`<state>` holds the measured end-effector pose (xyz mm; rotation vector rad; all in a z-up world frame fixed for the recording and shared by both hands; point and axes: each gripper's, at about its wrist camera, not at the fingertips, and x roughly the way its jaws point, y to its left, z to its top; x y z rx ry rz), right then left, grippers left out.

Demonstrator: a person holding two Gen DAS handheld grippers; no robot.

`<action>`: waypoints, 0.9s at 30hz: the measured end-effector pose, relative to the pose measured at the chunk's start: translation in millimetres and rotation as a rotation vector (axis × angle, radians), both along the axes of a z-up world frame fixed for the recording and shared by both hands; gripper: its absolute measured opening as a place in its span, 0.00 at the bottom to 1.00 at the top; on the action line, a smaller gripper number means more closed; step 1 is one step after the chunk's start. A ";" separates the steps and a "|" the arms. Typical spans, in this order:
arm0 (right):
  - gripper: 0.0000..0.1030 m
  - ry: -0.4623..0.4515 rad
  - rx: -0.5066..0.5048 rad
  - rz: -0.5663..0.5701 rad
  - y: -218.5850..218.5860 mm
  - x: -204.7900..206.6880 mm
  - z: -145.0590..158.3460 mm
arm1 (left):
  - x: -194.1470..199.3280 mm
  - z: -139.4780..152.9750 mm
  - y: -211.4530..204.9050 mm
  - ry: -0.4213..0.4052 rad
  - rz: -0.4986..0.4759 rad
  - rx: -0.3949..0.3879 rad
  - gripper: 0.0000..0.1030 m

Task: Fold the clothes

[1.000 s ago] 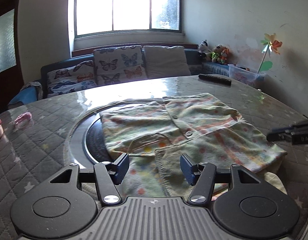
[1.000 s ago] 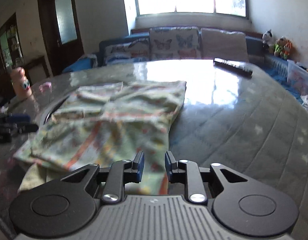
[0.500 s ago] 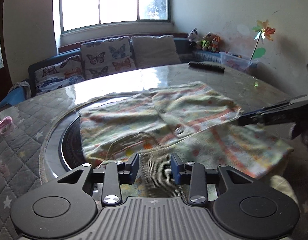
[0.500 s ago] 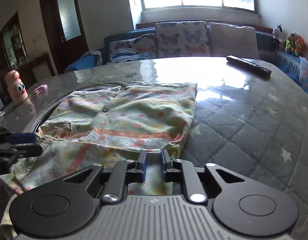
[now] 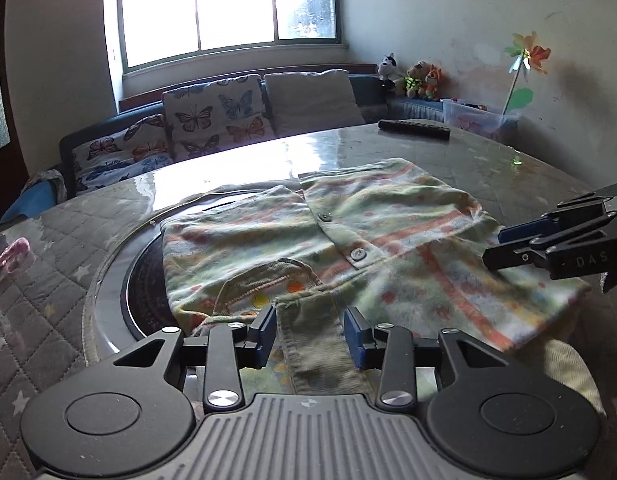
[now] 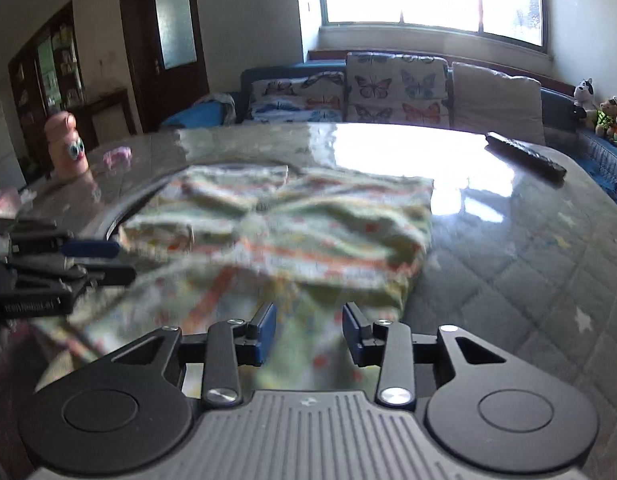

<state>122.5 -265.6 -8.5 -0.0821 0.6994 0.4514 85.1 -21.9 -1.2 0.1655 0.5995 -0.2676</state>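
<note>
- A small patterned shirt (image 5: 348,236) lies on the round bench (image 5: 488,184), partly over a dark inset disc (image 5: 146,284) at the bench's middle.
- The shirt is pale green with orange stripes and dots; two buttons (image 5: 358,255) show along its placket, and a ribbed collar strip (image 5: 316,344) runs toward the left gripper.
- The left gripper (image 5: 310,332) sits low at the shirt's near edge, its blue-padded fingers spread with the collar strip lying between them; the pads do not press the cloth.
- The right gripper (image 6: 308,330) hovers over the shirt's other near edge, fingers likewise spread apart, cloth below the gap; this view is blurred, so contact cannot be told.
- In the left view the right gripper comes in from the side, its tips over the shirt's right part.
- A dark remote (image 5: 414,129) lies at the far side of the bench, well apart from the shirt.
- A pink figure with googly eyes (image 6: 67,146) stands near the bench's left edge in the right view, a small pink toy (image 6: 117,157) beside it.
- Behind the bench is a sofa with butterfly cushions (image 5: 216,120), stuffed toys (image 5: 418,78) at its end, under a bright window (image 5: 228,4).
- A paper pinwheel (image 5: 526,56) stands by the wall.
</note>
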 end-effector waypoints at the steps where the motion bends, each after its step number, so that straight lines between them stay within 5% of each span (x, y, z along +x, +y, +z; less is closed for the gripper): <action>1: 0.36 -0.004 -0.010 0.003 -1.3 -5.6 -0.7 | -5.2 1.6 -2.1 -0.015 -0.013 0.009 0.42; 12: 0.35 -0.018 -0.039 -0.059 -30.1 -58.7 -4.2 | -39.2 -10.6 -26.0 -0.034 -0.121 0.063 0.43; 19: 0.35 -0.089 0.008 -0.046 -28.3 -62.4 13.0 | -47.0 -4.1 -23.6 -0.051 -0.107 0.065 0.46; 27: 0.36 -0.041 -0.003 -0.004 -22.5 -63.8 -1.7 | -73.7 -1.0 -9.7 -0.053 -0.151 0.132 0.50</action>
